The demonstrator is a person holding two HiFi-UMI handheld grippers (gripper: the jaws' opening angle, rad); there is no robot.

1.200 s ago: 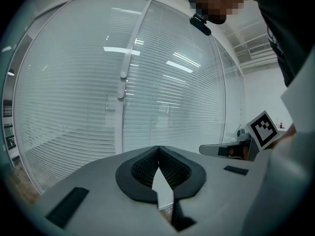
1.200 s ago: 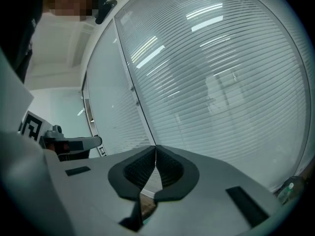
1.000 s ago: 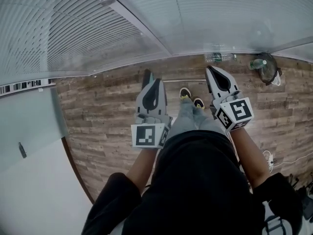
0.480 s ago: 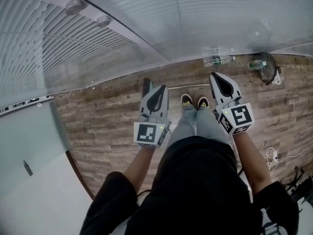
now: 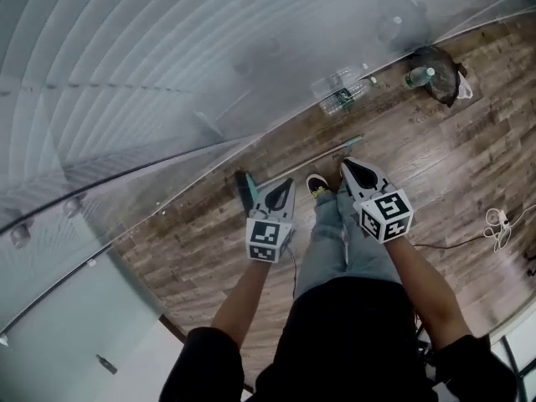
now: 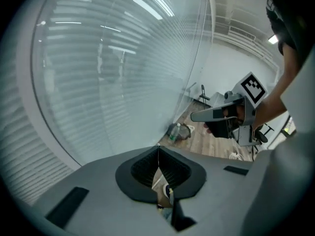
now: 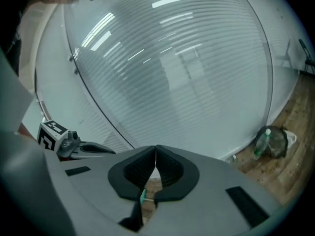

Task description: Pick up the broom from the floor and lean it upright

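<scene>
Broom [image 5: 244,191] lying flat on the wood-plank floor [image 5: 193,241], beside the ribbed glass wall [image 5: 167,65]; its thin handle is faint and hard to trace. Left gripper [image 5: 283,189] and right gripper [image 5: 347,166] above it: jaws pressed together, empty. Far right: dark bag [image 5: 435,69], contents unclear.

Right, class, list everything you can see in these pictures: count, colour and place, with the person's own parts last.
broom: one, teal head, pale handle, flat on the floor along the glass wall
clear bottle: one, lying at the wall's foot
green bottle: one, in the bag
bag: one, dark, by the wall
cable: one, white, floor at right
floor: brown wood
shoe: one showing, black and yellow
left gripper: grey, shut, empty
right gripper: grey, shut, empty
</scene>
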